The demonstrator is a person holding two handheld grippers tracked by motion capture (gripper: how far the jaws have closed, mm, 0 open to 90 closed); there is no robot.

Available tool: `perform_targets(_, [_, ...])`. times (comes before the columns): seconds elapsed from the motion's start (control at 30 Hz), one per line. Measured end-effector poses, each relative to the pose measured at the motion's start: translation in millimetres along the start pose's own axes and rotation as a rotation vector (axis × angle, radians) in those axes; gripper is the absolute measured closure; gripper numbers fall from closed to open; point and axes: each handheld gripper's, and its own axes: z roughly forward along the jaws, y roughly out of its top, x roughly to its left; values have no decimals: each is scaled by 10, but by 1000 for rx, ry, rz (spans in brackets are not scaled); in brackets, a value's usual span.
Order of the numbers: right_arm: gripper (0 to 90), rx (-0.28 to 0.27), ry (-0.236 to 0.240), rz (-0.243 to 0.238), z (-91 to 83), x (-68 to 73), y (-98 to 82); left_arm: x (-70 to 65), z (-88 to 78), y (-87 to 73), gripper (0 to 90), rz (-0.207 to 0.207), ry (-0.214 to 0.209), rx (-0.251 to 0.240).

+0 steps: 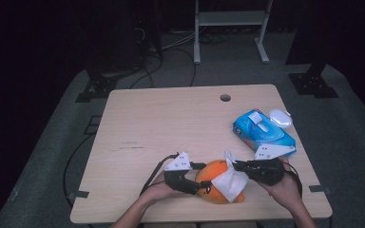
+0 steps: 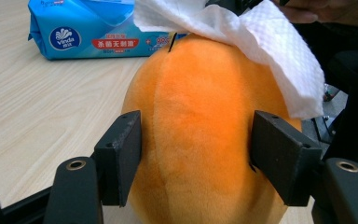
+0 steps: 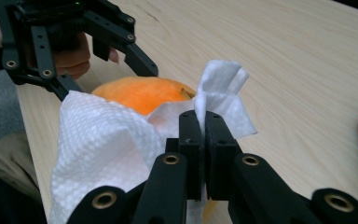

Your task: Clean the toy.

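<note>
An orange plush toy point(image 1: 213, 172) lies near the table's front edge. My left gripper point(image 1: 200, 179) comes at it from the left and is shut on it; in the left gripper view both pads point(image 2: 121, 154) press into the plush's point(image 2: 200, 116) sides. A white wipe point(image 1: 230, 183) is draped over the toy's right half. My right gripper point(image 1: 237, 166) is shut on the wipe's upper edge. In the right gripper view its jaws point(image 3: 204, 135) pinch a fold of the wipe point(image 3: 102, 144) above the plush point(image 3: 144, 93).
A blue pack of wet wipes point(image 1: 264, 133) lies at the table's right side, with a small white oval object point(image 1: 280, 117) just behind it. A round hole point(image 1: 225, 98) marks the far edge of the wooden table point(image 1: 171, 118). A metal stand is on the floor beyond.
</note>
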Motion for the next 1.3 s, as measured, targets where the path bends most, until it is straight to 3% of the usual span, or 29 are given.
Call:
perform_targets(0.13, [861,-9,-23,6,-63,-23,-14,8,-3,-6,340,3,6,9])
perform_targets(0.2, [861,-31,1,10,-97,3,13,21,-11,-20,340,-3,7,10])
perform_targets(0.33, [861,-21,4,-8,-84,36,20,63,-40,-43,337,-23,10,11])
perform_targets(0.47, [861,-6,-2,30,-67,-64,-65,66,-32,-43,337,-31,12,7])
perform_targets(0.57, [860,-29,26,54,-82,-55,-65,75,-26,-49,336,-32,13,6])
perform_targets(0.77, [860,-22,50,3,-1,54,-13,106,-46,-67,335,-45,13,5])
perform_targets(1.0, [859,4,37,29,-13,-51,-110,119,-32,-61,335,-52,17,3])
perform_targets(1.13, [858,-27,65,4,-19,62,-14,141,-27,-73,333,-63,13,-1])
perform_targets(1.23, [857,3,65,-32,74,143,7,137,-32,-62,325,-65,14,-7])
perform_targets(1.3, [857,8,55,-21,104,115,-8,137,-63,-27,315,-74,7,-31])
